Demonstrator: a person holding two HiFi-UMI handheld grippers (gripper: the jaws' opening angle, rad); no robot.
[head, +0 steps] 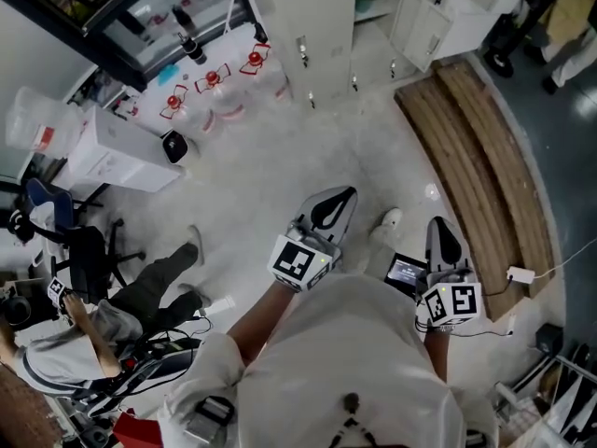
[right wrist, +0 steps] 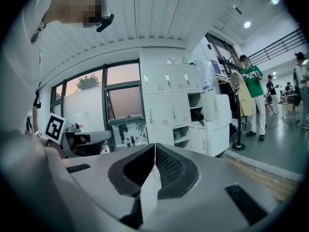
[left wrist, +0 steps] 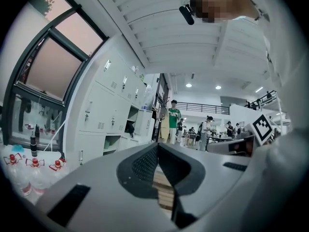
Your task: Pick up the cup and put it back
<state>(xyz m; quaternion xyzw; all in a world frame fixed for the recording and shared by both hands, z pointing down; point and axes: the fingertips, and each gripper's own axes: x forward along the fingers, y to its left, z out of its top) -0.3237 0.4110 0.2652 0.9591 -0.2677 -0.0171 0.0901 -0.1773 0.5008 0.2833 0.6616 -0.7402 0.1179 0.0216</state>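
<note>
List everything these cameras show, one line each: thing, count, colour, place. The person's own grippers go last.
lockers: one bank, white, far side of the floor.
water bottles: at least three, clear with red caps, by the window.
box: one, white, on the floor at left.
wooden platform: one, brown, on the floor at right.
seated person: one, pale top, lower left of the head view.
standing person: one, green top, beyond the lockers.
cup: none seen in any view.
left gripper: one, grey, held level, jaws shut with nothing between them.
right gripper: one, grey, beside the left, jaws shut with nothing between them.
</note>
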